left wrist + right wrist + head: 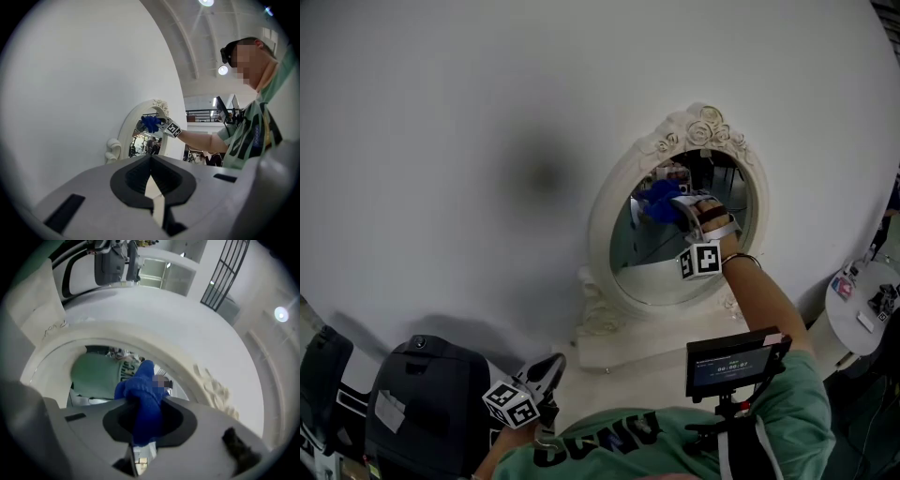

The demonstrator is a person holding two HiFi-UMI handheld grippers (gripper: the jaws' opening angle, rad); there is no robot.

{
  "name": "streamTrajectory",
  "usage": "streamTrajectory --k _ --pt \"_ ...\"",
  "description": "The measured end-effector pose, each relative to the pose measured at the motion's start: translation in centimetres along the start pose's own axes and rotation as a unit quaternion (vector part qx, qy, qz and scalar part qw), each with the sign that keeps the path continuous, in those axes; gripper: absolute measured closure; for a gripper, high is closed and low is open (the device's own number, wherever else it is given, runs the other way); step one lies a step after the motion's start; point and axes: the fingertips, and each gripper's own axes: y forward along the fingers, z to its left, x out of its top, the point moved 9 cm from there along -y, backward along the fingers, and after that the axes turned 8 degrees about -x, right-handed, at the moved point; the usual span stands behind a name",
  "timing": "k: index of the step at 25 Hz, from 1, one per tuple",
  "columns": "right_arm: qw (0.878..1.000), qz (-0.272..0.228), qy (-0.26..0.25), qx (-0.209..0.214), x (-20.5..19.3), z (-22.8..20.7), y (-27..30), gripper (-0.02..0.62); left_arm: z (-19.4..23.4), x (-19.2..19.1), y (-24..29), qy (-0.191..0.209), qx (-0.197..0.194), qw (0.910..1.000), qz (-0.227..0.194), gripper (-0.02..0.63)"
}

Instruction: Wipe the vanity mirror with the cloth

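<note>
Nearest, left gripper (551,364) hangs closed (empty); right gripper (682,212) clamps crumpled blue cloth (660,198) against white ornate oval vanity mirror (656,267).

White wall (487,112), ceiling lights (223,70), round side table (861,330)

**Supporting surface.** A white desk (630,388) lies at the foot of a large, plain white panel (469,141). Both are the same white, and the join between them cannot be made out. One object stands directly on the desk: the vanity mirror (654,274), an oval glass in an ornate white frame crowned with moulded roses. It stands upright on a white block base (614,349) with scrolls at its sides. A soft shadow lies on the desk just beside the base, on the near side. Well apart to the right, a small round white stand (846,319) carries a few items too small to identify.
</note>
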Motion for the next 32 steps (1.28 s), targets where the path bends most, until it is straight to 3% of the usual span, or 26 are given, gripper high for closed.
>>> streamTrajectory --k 3,6,15,20,25,32 --pt "0.999 -0.051 0.006 -0.001 5.0 0.8 2.1 0.528 0.3 0.1 -0.3 0.0 0.001 1.0 -0.004 0.6" --pt "0.997 -0.07 0.01 -0.002 7.2 0.9 3.0 0.528 -0.2 0.1 -0.6 0.0 0.006 1.0 -0.004 0.6" --pt "0.996 -0.081 -0.037 -0.006 6.2 1.7 3.2 0.528 0.4 0.0 -0.9 -0.004 0.015 0.9999 -0.007 0.6" --pt "0.998 -0.036 -0.048 -0.005 0.3 1.9 1.1 0.528 0.6 -0.1 -0.4 -0.003 0.006 1.0 -0.002 0.6" --pt "0.996 0.065 -0.055 0.003 -9.1 1.2 -1.7 0.528 0.4 -0.2 0.3 -0.005 0.003 1.0 0.002 0.6" --pt "0.971 0.224 -0.075 0.037 -20.4 0.9 -4.6 0.528 0.1 -0.2 1.1 -0.003 -0.003 0.9999 0.009 0.6"
